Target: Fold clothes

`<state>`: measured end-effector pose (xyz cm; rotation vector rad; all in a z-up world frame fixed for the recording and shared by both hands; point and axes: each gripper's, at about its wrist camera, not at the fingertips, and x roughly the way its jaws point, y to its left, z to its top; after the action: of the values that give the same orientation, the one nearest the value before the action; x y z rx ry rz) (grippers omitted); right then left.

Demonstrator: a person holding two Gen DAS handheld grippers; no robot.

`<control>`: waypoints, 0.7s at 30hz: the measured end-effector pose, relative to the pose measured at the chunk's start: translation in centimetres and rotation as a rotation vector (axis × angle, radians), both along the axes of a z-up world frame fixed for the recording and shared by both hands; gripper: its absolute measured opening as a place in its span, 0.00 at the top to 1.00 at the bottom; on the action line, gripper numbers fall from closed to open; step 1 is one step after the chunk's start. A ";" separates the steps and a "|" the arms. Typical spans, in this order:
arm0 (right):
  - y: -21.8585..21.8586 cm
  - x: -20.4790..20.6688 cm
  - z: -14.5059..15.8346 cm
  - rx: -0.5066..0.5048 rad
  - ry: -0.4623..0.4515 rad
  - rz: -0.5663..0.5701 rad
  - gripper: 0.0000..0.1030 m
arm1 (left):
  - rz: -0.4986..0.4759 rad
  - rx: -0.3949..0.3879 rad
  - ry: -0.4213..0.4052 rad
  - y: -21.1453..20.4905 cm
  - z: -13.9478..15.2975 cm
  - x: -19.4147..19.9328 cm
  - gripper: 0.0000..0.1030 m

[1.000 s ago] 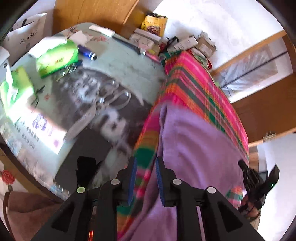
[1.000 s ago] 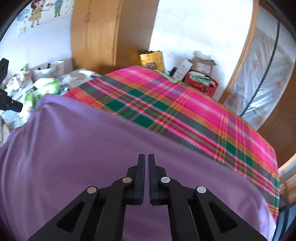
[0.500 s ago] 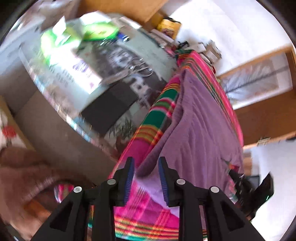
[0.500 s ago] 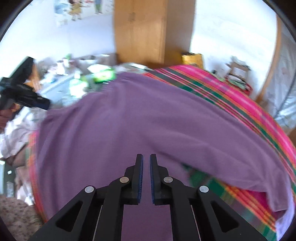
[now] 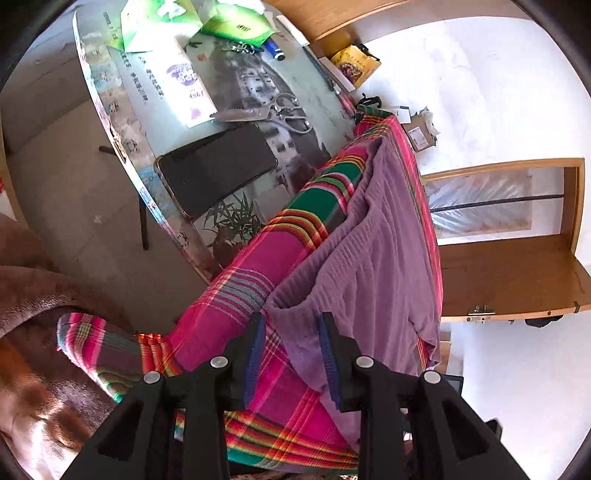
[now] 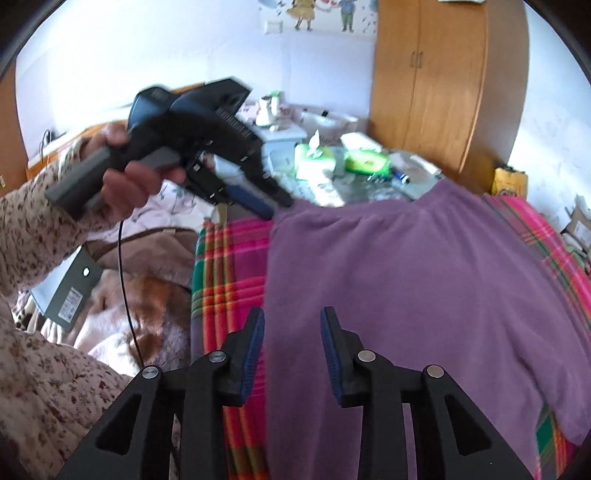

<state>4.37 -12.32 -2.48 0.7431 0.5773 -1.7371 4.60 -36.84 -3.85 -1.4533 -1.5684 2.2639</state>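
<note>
The purple garment (image 6: 424, 295) lay spread over the pink-and-green plaid cloth (image 5: 236, 295) that covered the work surface, one corner near the left gripper (image 5: 291, 350) and its near edge under the right gripper (image 6: 291, 350). In the left wrist view the garment's corner sat between the left jaws, which were opening — the blue pads (image 5: 255, 354) stood clear of the fabric on both sides, gripping nothing. The right jaws were opening too, poised over the garment's near-left edge with fabric showing below the gap but not pinched.

Beside the plaid cloth stood a glass-topped table (image 5: 110, 122), crowded along its far end: a dark phone (image 5: 218, 170) lying flat near the cloth's edge, a pair of scissors (image 5: 284, 114) just beyond it, a white printed packet (image 5: 184, 81), green tissue packs (image 5: 236, 22) and a blue lighter (image 5: 273, 48). In the right wrist view the left gripper, held by a hand (image 6: 125, 177) in a floral sleeve (image 6: 37, 221), hung over the garment's far-left corner, partly blocking the table behind it; a thin black cable (image 6: 123, 280) dropped from it. A brown blanket (image 6: 147, 288) lay heaped left of the cloth — close against its edge. A wooden wardrobe (image 6: 443, 81) stood at the back wall.
</note>
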 end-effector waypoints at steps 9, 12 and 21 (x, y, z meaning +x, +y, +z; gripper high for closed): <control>-2.1 0.4 -2.7 0.094 0.034 -0.044 0.68 | 0.100 0.050 0.028 -0.7 -0.7 0.1 0.87; -2.4 0.1 -2.6 0.089 0.026 -0.065 0.70 | 0.121 0.018 0.064 -0.9 -0.1 0.5 0.91; -3.3 0.1 -2.1 0.049 -0.057 -0.064 0.97 | 0.168 0.019 0.033 -2.1 -0.8 1.0 0.92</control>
<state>4.42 -15.59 -4.61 0.8509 0.5641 -1.7597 5.57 -38.97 -4.65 -1.3196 -1.7594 2.3396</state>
